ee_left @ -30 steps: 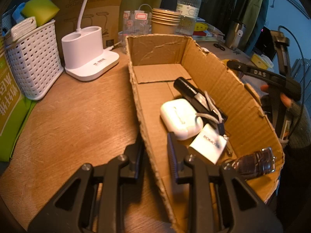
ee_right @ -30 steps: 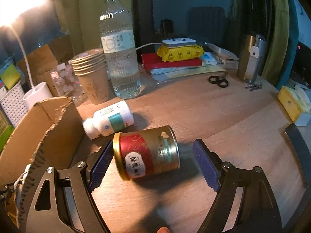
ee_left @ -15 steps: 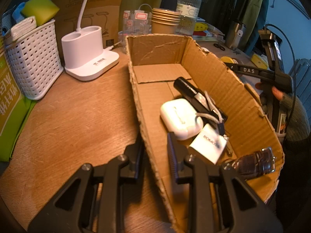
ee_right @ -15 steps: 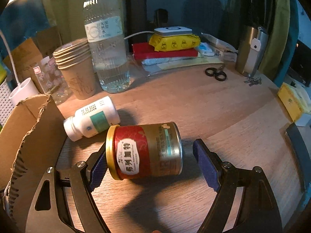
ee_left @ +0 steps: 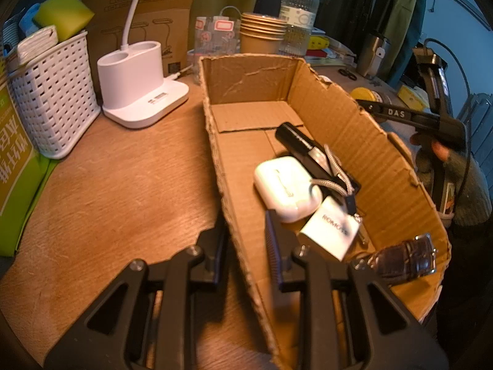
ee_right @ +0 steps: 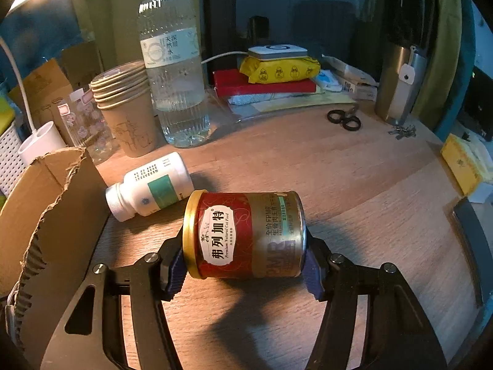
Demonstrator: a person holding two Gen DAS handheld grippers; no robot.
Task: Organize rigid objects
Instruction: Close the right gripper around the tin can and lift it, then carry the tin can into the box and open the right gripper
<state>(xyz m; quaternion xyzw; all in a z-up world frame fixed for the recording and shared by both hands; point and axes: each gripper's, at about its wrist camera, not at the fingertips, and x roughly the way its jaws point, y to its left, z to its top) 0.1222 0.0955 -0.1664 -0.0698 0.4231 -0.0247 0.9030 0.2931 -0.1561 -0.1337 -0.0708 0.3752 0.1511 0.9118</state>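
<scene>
The right gripper (ee_right: 245, 265) is clamped on a red and gold can (ee_right: 243, 234), held on its side by both ends above the wooden table (ee_right: 354, 191). Just behind it a white pill bottle (ee_right: 148, 186) lies on the table beside the cardboard box (ee_right: 40, 203). The left gripper (ee_left: 246, 234) pinches the box's near wall (ee_left: 243, 246), one finger outside, one inside. In the box lie a white earbud case (ee_left: 285, 188), a black stick (ee_left: 308, 151) and a watch (ee_left: 400, 260).

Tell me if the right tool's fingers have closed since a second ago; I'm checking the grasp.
Yes. The fingers closed in from clear gaps onto both ends of the can; the pill bottle behind stayed put.
</scene>
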